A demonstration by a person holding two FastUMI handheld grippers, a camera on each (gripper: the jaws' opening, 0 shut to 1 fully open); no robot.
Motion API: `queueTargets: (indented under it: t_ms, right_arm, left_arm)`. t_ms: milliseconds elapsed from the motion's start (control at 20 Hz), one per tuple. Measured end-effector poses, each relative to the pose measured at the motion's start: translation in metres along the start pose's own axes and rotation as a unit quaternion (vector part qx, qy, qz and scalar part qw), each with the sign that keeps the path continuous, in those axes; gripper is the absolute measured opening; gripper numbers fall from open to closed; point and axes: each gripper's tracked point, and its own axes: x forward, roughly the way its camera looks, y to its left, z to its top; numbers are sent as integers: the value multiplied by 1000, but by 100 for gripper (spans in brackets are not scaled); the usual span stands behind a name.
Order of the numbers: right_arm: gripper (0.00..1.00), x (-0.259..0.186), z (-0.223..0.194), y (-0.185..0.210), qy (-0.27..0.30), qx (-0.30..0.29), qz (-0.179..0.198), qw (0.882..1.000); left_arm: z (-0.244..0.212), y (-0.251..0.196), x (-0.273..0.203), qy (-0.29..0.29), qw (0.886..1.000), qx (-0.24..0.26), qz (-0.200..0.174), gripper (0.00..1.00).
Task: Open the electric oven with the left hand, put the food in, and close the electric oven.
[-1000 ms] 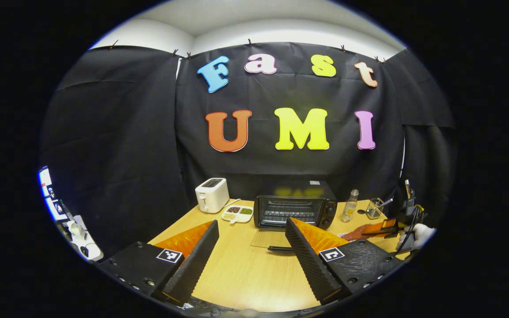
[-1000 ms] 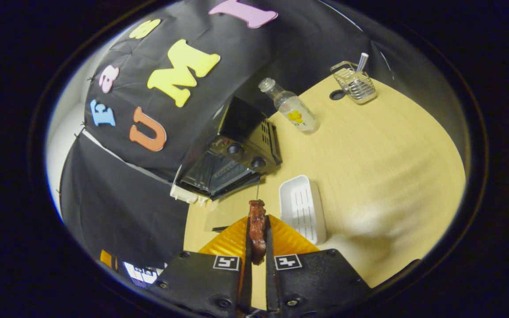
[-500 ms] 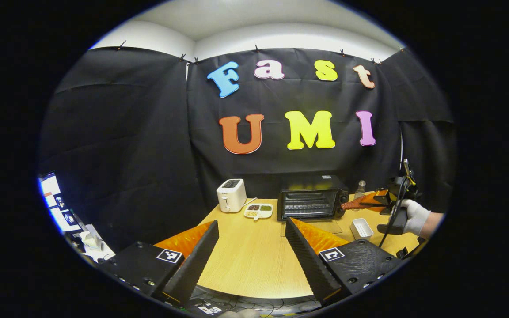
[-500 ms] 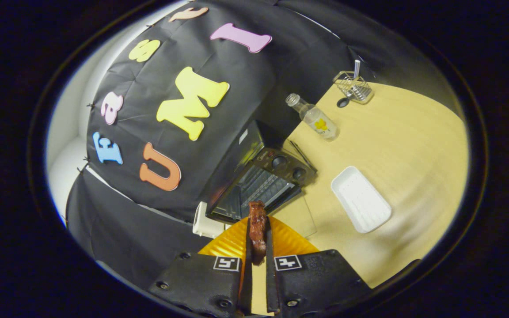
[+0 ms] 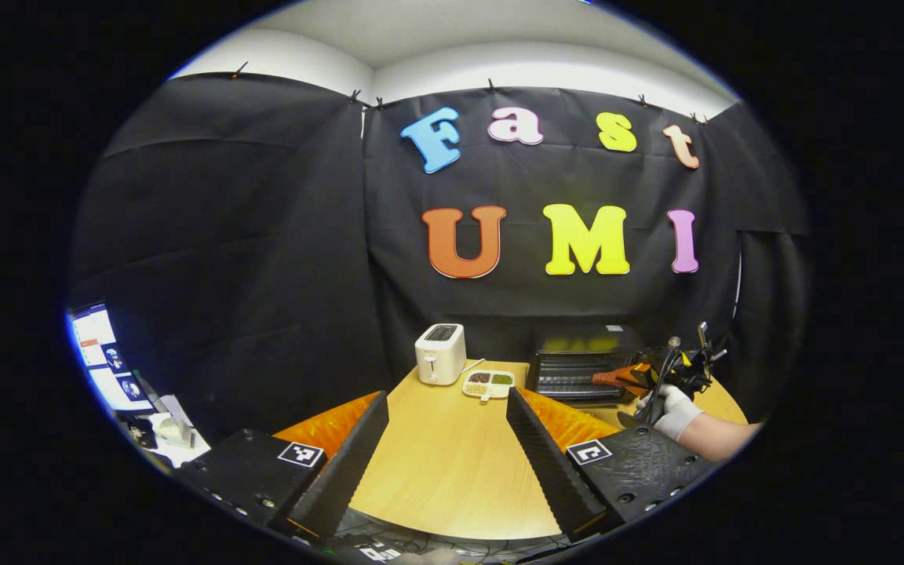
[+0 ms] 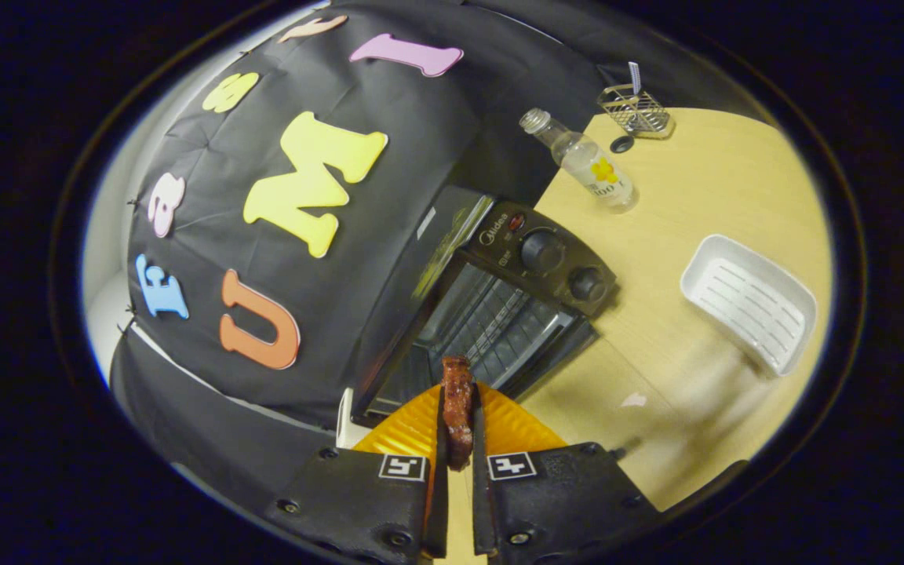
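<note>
The black electric oven (image 6: 499,306) stands at the back of the wooden table (image 6: 703,196), its glass door (image 6: 593,388) folded down flat and the wire rack inside showing. My right gripper (image 6: 458,390) is shut on a brown strip of meat (image 6: 457,369), held just in front of the oven's opening. In the left gripper view the oven (image 5: 577,369) is far off, with the right gripper (image 5: 634,378) holding the meat (image 5: 607,377) at its mouth. My left gripper (image 5: 446,395) hangs open over the table's near edge, nothing between its fingers.
A white tray (image 6: 750,302), a clear bottle (image 6: 589,165) and a wire basket (image 6: 635,110) sit to the right of the oven. A white toaster (image 5: 440,353) and a divided sauce dish (image 5: 488,383) stand to its left. A gloved hand (image 5: 676,410) holds the right gripper.
My left gripper has drawn back from the oven toward the table's near edge, still open. The right gripper has carried the meat up to the open oven's mouth.
</note>
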Motion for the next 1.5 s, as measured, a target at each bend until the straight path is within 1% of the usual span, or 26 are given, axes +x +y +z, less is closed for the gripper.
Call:
queueTargets:
  t_ms: [150,300,400,600,700,750,800,850,900,950,1000,1050,1150,1250,1300,1350,1500]
  right_arm:
    - [15,42,-8,7,-7,14,1,1000]
    - [16,73,-15,3,-14,-13,-12,1000]
    - [17,86,-18,1,-18,-27,-19,999]
    - [20,101,-17,-3,-32,-84,-33,995]
    - [28,105,-12,-5,-40,-114,-43,992]
    - [34,106,-10,-6,-45,-134,-50,989]
    - [51,106,-9,-7,-44,-156,-58,985]
    - [61,105,-9,-9,-42,-181,-65,980]
    - [68,103,-8,-9,-44,-194,-68,978]
    - [71,103,-4,-5,-48,-204,-65,976]
    - [71,103,-5,-1,-51,-209,-58,975]
    - [75,105,-6,3,-51,-215,-53,974]
    - [88,106,-10,5,-40,-232,-49,971]
    - [88,103,-15,-2,-27,-236,-58,970]
    - [89,98,-12,-6,-32,-243,-66,967]
    - [92,95,-9,-9,-40,-251,-70,965]
    - [92,87,-9,-14,-33,-275,-70,958]
  left_arm:
    - [2,15,21,8,1000,5,20,97]
    - [-2,24,43,19,999,10,35,97]
    - [-1,29,54,25,999,5,42,97]
    - [-7,34,66,35,998,4,51,96]
    - [-8,34,70,42,998,3,51,97]
    - [-9,34,72,44,998,4,51,97]
    - [-9,35,73,46,998,7,52,97]
    - [-8,36,74,45,997,8,54,97]
    - [-7,36,74,46,997,6,54,97]
    - [-7,35,73,46,997,3,54,97]
    - [-7,35,73,47,997,4,54,97]
    - [-7,34,72,46,997,5,54,97]
    - [-9,32,69,47,997,4,53,97]
    - [-10,30,67,46,997,5,54,97]
    - [-10,29,66,46,998,4,53,97]
    - [-11,28,65,47,997,5,53,97]
    - [-11,27,60,43,998,11,51,97]
